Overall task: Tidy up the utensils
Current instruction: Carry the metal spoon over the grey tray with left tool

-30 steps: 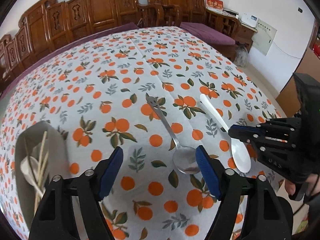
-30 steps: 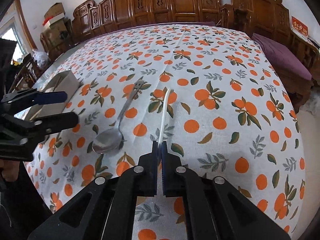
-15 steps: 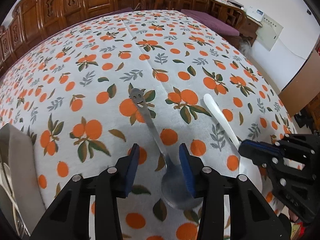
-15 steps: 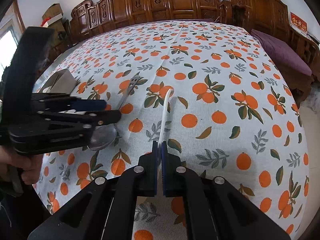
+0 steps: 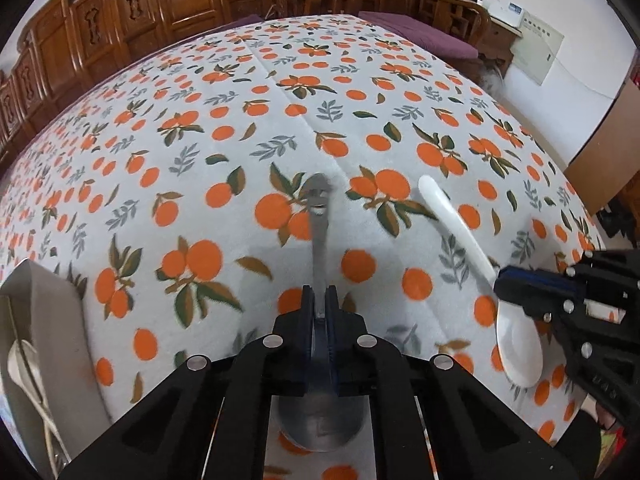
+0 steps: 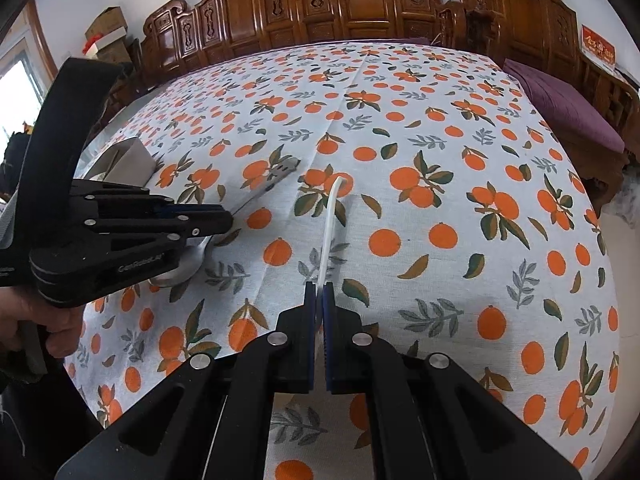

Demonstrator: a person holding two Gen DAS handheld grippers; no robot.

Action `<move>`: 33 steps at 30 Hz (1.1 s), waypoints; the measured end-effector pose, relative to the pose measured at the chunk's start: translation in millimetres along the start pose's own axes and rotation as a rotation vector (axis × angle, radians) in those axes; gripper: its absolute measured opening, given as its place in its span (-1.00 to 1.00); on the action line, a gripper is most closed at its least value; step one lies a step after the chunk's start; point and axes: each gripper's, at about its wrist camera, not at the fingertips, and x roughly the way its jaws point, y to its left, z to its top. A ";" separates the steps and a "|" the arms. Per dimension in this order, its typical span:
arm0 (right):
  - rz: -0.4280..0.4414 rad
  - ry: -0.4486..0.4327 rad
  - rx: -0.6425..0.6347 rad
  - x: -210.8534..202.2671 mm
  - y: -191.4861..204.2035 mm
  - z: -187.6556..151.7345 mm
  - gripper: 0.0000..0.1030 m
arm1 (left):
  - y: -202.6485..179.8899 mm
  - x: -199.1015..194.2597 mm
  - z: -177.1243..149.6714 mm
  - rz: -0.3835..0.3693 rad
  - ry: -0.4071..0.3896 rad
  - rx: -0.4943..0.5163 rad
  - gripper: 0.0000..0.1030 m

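A metal spoon (image 5: pixel 319 236) lies on the orange-print tablecloth (image 5: pixel 240 128), handle pointing away. My left gripper (image 5: pixel 319 300) is shut on its neck, the bowl under the jaws. A white spoon (image 5: pixel 452 228) lies to its right. My right gripper (image 6: pixel 319 296) is shut on the white spoon's handle (image 6: pixel 329 224); this gripper also shows in the left wrist view (image 5: pixel 508 284). The left gripper also shows in the right wrist view (image 6: pixel 224 220), over the metal spoon (image 6: pixel 276 178).
A grey utensil box (image 5: pixel 48 340) with chopsticks and a white spoon inside stands at the table's left edge; it also shows in the right wrist view (image 6: pixel 132 160). Carved wooden chairs (image 6: pixel 360 0) line the far side. The table edge drops off on the right.
My left gripper has moved forward and down over the metal spoon and closed from wide open to shut on its neck. My right gripper stays shut on the white spoon.
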 end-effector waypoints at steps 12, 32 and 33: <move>0.028 -0.040 -0.046 -14.2 35.7 11.7 -0.92 | 25.6 -51.1 -12.8 0.017 -0.066 -0.003 -0.90; 0.094 -0.077 -0.121 -19.5 121.1 29.7 -0.92 | 97.6 -133.4 -47.9 0.059 -0.166 -0.067 -0.90; 0.097 -0.078 -0.123 -19.6 123.9 30.4 -0.92 | 100.9 -135.3 -48.9 0.061 -0.168 -0.072 -0.90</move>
